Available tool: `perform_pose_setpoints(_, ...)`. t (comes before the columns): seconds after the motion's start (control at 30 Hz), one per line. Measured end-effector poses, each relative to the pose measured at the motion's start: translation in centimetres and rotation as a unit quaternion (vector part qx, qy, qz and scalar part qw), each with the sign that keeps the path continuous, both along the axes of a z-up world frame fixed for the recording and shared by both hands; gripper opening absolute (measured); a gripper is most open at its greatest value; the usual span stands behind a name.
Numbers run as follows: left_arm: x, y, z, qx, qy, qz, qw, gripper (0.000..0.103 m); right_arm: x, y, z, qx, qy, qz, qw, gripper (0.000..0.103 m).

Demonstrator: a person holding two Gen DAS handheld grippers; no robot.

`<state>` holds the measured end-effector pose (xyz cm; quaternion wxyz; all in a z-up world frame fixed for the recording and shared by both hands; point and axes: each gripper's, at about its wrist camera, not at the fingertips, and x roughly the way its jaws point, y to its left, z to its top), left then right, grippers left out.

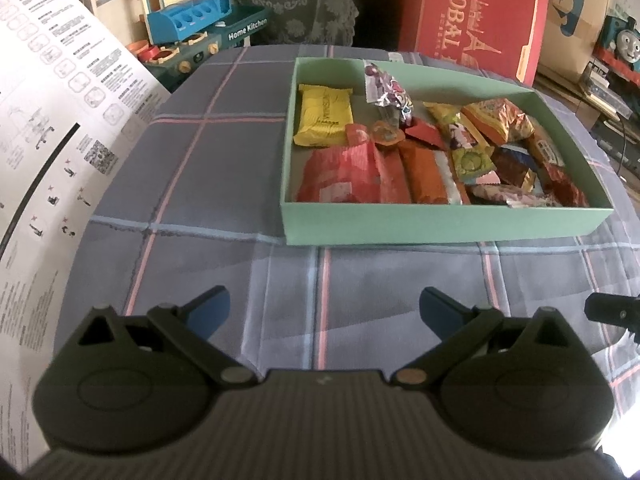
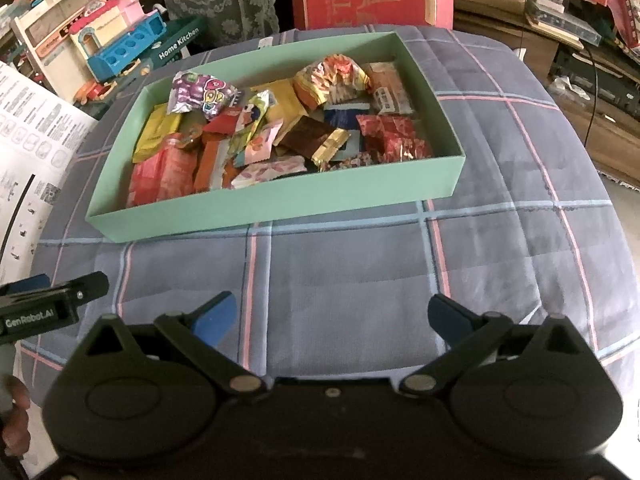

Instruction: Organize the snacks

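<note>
Left gripper [image 1: 324, 308]: jaws spread wide, nothing between them, blue pads [image 1: 210, 312] facing inward. Right gripper [image 2: 332, 314]: jaws likewise spread, empty. Both point forward, level, side by side. A hand [image 2: 14, 420] shows at the lower left edge.

Cloth [image 1: 224, 208] was grey-blue w/ a plaid of pink & pale blue lines. Box [image 1: 440, 224] was plain mint green, inside & out. Snack packs in it were mixed: yellow packet [image 1: 324, 116] at back left, red-pink packet [image 1: 340, 176] at front left, orange-brown bar [image 1: 424, 174] beside it, silver-purple foil bag [image 2: 202, 94] w/ multicolour print, orange-gold crinkled bag [image 2: 334, 74], dark brown pack w/ gold end [image 2: 316, 138], red foil pack [image 2: 394, 136] at right. Both grippers were black w/ blue pads [image 2: 214, 320]. Carton [image 1: 476, 16] behind was red w/ gold lettering. Toy kitchen [image 2: 120, 46] was blue, pink & cream. Sheet [image 1: 48, 120] at left was white w/ black print.
</note>
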<state>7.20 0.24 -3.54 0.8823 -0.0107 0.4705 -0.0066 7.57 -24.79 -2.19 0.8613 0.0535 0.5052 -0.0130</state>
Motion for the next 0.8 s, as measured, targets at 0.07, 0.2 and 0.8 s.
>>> perform_pose_setpoints(0.07, 0.0, 0.0, 0.0, 0.002, -0.004, 0.001, 1.0000, 0.103, 0.2, 0.0, 0.1, -0.002, -0.001, 0.001, 1.000, 0.103)
perform_pose_setpoints(0.2, 0.1, -0.2, 0.2, 0.005, -0.011, 0.000, 0.9999, 0.103, 0.4, 0.0, 0.4, -0.006, -0.005, 0.002, 1.000, 0.103)
perform_pose_setpoints(0.8, 0.2, -0.3, 0.1, 0.003, -0.014, -0.017, 0.9997, 0.103, 1.3, 0.8, 0.6, -0.024, -0.006, 0.010, 1.000, 0.103)
